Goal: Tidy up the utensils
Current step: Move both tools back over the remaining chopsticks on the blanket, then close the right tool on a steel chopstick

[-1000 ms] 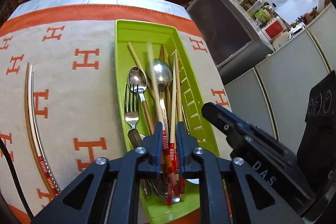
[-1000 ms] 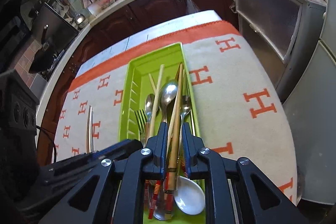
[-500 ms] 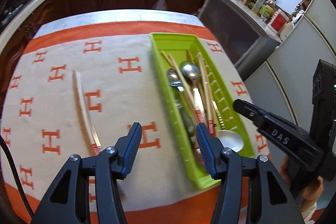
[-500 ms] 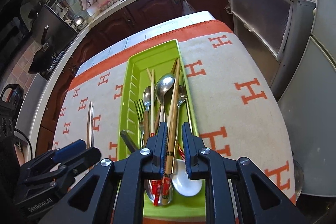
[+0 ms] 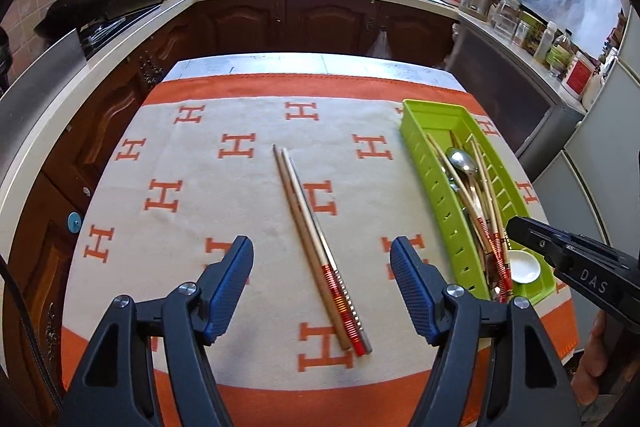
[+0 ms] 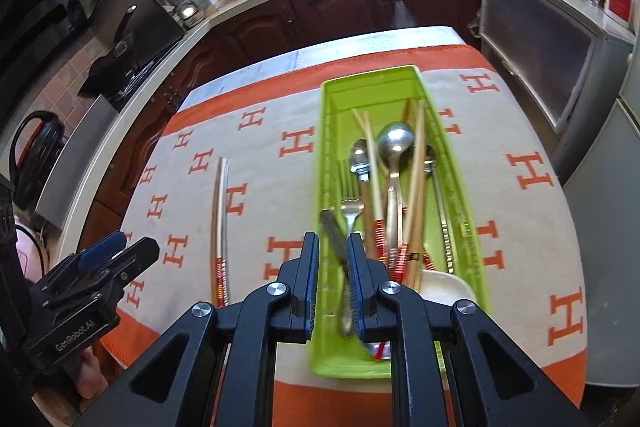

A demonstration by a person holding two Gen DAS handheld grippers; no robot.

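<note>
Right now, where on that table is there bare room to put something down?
The patterned cloth is bare left of the loose chopstick pair, and bare again between that pair and the green tray. A strip right of the tray is bare too. The tray itself is crowded with spoons, a fork and chopsticks.

One green tray (image 6: 404, 83) holds three metal spoons (image 6: 395, 141), one fork (image 6: 350, 205) and one white ceramic spoon (image 5: 525, 268). Two chopsticks (image 5: 316, 247) lie on the cloth; those in the tray overlap and cannot be counted.
</note>
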